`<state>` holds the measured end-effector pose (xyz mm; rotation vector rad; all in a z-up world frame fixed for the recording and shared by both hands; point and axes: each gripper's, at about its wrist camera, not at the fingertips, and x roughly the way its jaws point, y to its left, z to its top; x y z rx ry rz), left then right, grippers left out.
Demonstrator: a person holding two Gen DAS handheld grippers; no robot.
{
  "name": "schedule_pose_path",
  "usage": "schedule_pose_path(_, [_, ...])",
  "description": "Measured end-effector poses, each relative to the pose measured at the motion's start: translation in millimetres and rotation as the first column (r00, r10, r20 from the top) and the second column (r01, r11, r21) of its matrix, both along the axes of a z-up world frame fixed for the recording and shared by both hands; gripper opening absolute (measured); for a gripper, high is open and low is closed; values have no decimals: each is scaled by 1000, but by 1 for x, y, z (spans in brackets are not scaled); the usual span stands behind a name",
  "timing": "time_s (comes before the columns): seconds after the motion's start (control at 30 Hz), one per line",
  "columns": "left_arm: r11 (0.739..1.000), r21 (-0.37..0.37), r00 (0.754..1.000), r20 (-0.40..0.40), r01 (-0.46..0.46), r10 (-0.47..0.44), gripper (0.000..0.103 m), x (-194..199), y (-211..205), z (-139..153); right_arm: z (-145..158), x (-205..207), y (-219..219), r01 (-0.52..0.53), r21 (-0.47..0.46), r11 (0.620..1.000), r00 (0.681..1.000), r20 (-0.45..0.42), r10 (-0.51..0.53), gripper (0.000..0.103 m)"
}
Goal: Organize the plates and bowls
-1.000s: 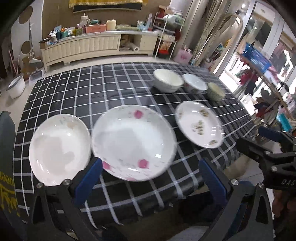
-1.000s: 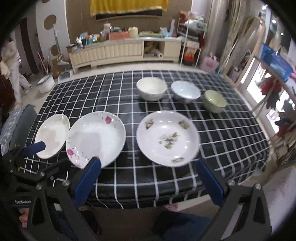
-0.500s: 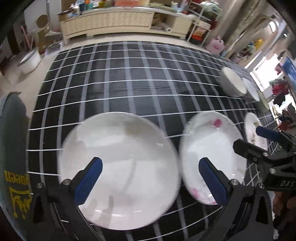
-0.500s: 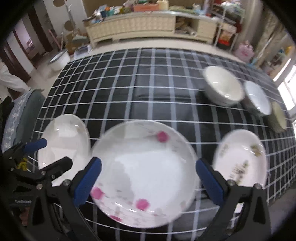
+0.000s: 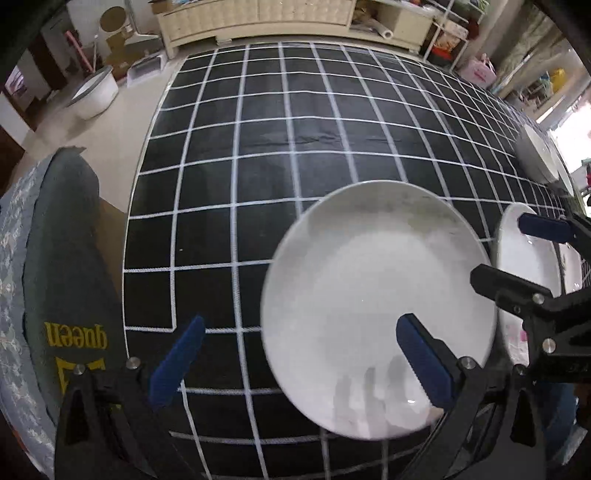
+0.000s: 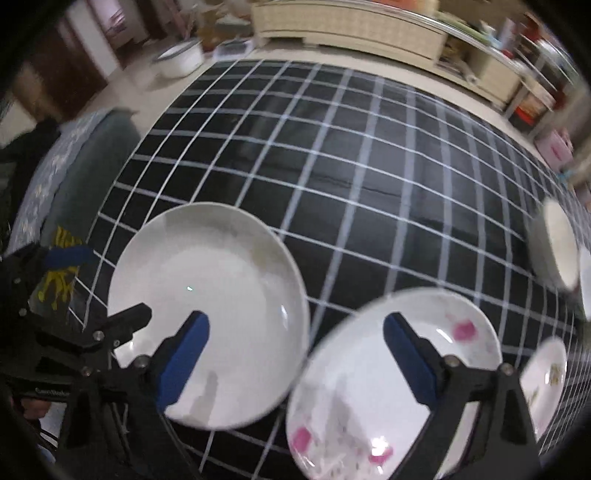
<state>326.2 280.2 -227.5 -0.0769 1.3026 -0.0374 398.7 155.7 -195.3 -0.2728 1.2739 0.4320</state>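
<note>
Left hand-held gripper (image 5: 299,363) open over black checked tablecloth (image 5: 295,122); cream sideboard (image 5: 266,14) behind.

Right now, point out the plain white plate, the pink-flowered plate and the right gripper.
plain white plate (image 5: 373,280): left wrist view, centre of its well.
pink-flowered plate (image 6: 369,373): right wrist view, its well.
right gripper (image 6: 295,362): right wrist view, between fingertips.

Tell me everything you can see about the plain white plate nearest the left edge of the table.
The plain white plate is round, glossy and undecorated, apparently ceramic, with a shallow dished centre and a smooth raised rim. It looks empty and lies flat, right way up, on the black checked tablecloth near the table's front left corner. To its right sits a pink-flowered plate, close beside it; whether the rims touch cannot be told. The left gripper is open, one finger over the plate, not gripping it.
</note>
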Motion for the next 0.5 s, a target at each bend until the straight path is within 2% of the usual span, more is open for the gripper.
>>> schedule_pose_path(0.13, [998,-32,999,-7,-50,50,103,-5,17,-16,-17,11,15,-85,-44,995,996,1,85,92])
schedule_pose_path(0.27, [997,-26,997,-34,-77,76,99,-15,26,-24,-35,20,12,-95,-12,995,991,-96,94,81])
schedule_pose_path(0.3, [997,-38,996,-42,-74,73,91,-17,26,-26,-38,22,14,-93,-15,996,990,-112,91,75])
schedule_pose_path(0.37, [997,-31,996,-45,-74,72,86,-19,26,-27,-43,24,15,-95,-6,995,986,-137,93,65])
schedule_pose_path(0.43, [998,-24,997,-44,-61,60,66,-19,25,-26,-42,25,15,-92,16,996,984,-153,93,58])
schedule_pose_path(0.47, [998,-35,997,-47,-58,57,60,-20,25,-24,-43,27,15,-95,18,995,982,-161,97,53])
schedule_pose_path(0.5, [997,-55,997,-57,-63,60,46,-22,24,-22,-43,29,14,-88,13,996,981,-170,89,49])
